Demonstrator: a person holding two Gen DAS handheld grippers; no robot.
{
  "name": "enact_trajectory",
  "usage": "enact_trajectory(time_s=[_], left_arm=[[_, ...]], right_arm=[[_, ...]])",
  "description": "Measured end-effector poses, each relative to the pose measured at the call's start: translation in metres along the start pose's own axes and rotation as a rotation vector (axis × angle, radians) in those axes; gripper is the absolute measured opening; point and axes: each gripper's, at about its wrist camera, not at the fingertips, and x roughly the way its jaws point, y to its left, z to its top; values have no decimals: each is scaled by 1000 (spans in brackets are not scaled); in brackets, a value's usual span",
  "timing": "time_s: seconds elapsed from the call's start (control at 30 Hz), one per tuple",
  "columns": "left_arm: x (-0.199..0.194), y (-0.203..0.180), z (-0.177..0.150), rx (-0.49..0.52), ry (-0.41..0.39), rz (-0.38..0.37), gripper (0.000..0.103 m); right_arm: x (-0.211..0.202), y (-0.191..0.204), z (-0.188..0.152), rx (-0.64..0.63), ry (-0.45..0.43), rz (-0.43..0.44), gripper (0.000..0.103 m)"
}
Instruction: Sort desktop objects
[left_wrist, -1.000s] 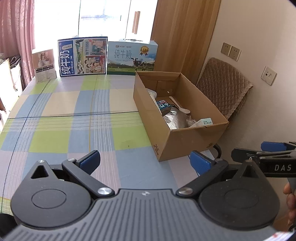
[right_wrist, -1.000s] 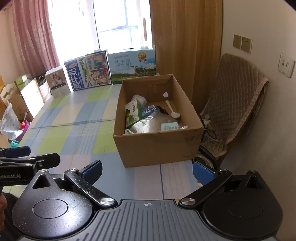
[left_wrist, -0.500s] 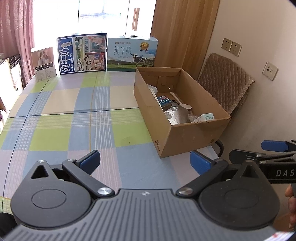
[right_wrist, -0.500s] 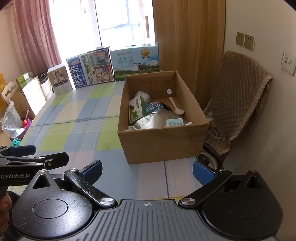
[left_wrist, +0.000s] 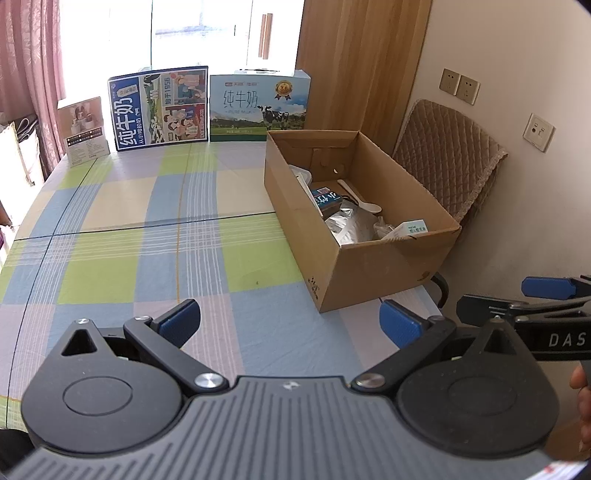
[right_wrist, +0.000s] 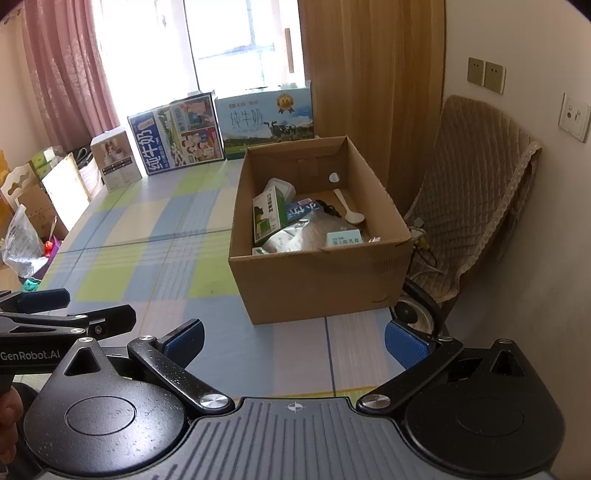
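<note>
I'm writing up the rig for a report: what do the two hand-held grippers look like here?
Both look alike. The left hand-held gripper and right hand-held gripper have matte black bodies with a ribbed grey centre plate, two round black discs, silver pivot screws and black linkage arms ending in blue padded fingers. White lettering marks the sides: "GenRobot.AI" on the left, "DAS" on the right. No cables or sleeves show.

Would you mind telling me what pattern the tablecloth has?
The tablecloth is checked in blue, green and cream, clearest in the left wrist view.

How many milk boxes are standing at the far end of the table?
2: the dark blue milk carton stands left, the light blue milk carton right, side by side. The small box further left looks different.
</note>
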Motion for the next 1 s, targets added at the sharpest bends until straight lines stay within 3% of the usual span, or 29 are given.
enact_trajectory(time_s=[1.0], left_arm=[[3, -3, 1, 14, 0, -6, 102]], right_arm=[[2, 0, -3, 4, 2, -5, 101]])
